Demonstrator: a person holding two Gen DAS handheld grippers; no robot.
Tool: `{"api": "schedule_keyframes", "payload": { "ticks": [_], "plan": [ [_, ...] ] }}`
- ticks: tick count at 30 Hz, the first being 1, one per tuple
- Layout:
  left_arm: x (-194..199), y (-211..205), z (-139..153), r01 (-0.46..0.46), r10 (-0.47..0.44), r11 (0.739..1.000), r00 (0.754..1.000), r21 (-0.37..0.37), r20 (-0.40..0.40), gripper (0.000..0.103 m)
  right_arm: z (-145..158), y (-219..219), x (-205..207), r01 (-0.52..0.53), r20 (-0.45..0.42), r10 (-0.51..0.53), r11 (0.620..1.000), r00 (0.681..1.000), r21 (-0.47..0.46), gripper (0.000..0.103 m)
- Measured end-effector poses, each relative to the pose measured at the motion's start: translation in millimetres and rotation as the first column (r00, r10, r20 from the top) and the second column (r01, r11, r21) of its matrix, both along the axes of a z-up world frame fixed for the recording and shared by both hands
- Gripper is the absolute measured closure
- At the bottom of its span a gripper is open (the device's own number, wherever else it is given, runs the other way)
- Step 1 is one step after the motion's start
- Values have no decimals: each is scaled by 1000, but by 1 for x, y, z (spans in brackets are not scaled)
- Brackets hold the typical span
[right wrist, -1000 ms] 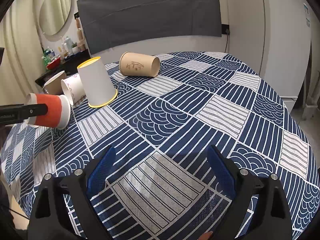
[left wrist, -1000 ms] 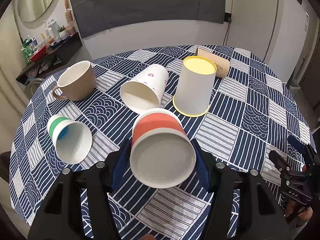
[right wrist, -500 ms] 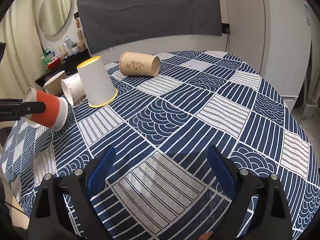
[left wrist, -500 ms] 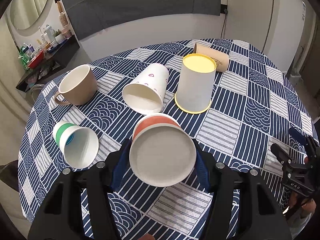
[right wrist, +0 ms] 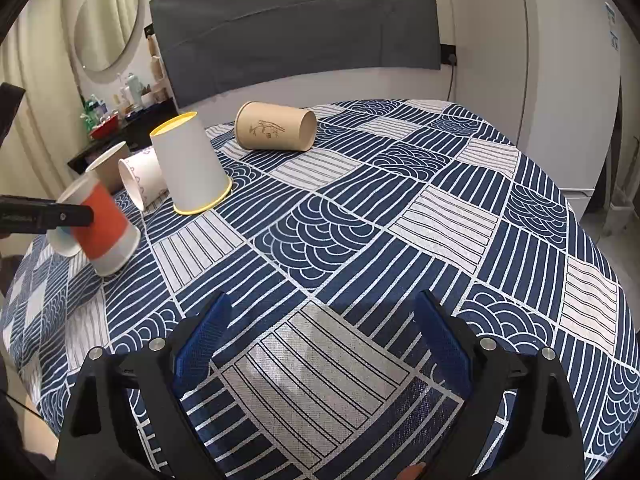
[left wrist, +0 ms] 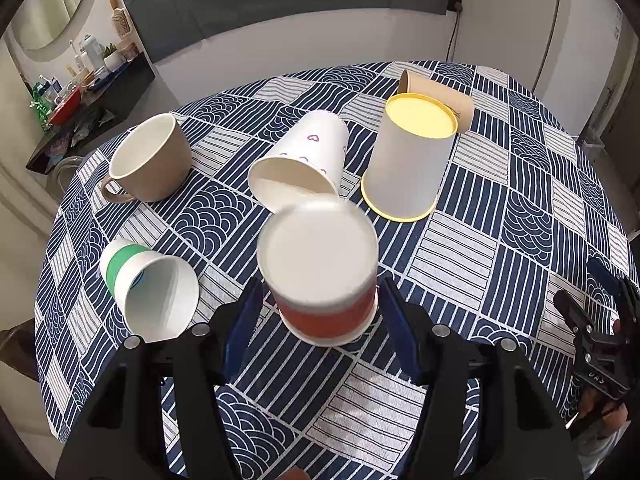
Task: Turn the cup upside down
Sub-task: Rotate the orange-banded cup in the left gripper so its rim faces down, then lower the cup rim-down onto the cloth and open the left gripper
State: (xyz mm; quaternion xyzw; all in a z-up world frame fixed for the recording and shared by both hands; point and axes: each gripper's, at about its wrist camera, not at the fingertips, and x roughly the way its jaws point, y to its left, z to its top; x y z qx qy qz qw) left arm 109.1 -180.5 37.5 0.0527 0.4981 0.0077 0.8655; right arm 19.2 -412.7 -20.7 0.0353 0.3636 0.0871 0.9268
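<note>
My left gripper (left wrist: 320,308) is shut on an orange and white paper cup (left wrist: 320,276). The cup is turned mouth down and tilted, its white base facing the camera, its rim at or just above the cloth. It also shows in the right wrist view (right wrist: 102,232), held by the left gripper's dark finger (right wrist: 52,216), rim low near the tablecloth. My right gripper (right wrist: 320,356) is open and empty above the near part of the table. It shows at the right edge of the left wrist view (left wrist: 600,320).
On the blue patterned tablecloth (left wrist: 500,240): a green-banded cup (left wrist: 148,288) on its side, a beige mug (left wrist: 148,160), a heart-print cup (left wrist: 304,160) on its side, an upside-down yellow-rimmed cup (left wrist: 412,160), a brown cup (right wrist: 276,126) on its side.
The left gripper has rotated the orange cup from lying sideways to mouth down and lowered it toward the cloth. The right gripper has not moved.
</note>
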Motion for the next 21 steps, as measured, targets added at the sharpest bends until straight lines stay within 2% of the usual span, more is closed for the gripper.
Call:
{"api": "schedule_keyframes", "payload": {
  "ticks": [4,12,15,18,21],
  "plan": [
    [1,2,-1,6,-6,1000,1000,-19,-2,31,-1,-1,1,1,-11,-1,1000,1000,1,15],
    [-16,10,9,18,-19,1000,998,16,60,16,-4,-1,5,3,-36,-3,1000,999,1,15],
    [-26,13,8,16,-21,998,996,57,85,12,-6,0,8,27,-64,-29,999,998,-22,13],
    [-38,18,6,21,-28,998,994,63,102,9,-1,-2,1,97,-19,-98,994,995,-58,10],
    [-51,25,7,8,-22,996,989,91,149,6,-2,3,1,108,-43,-113,989,993,-101,9]
  ]
}}
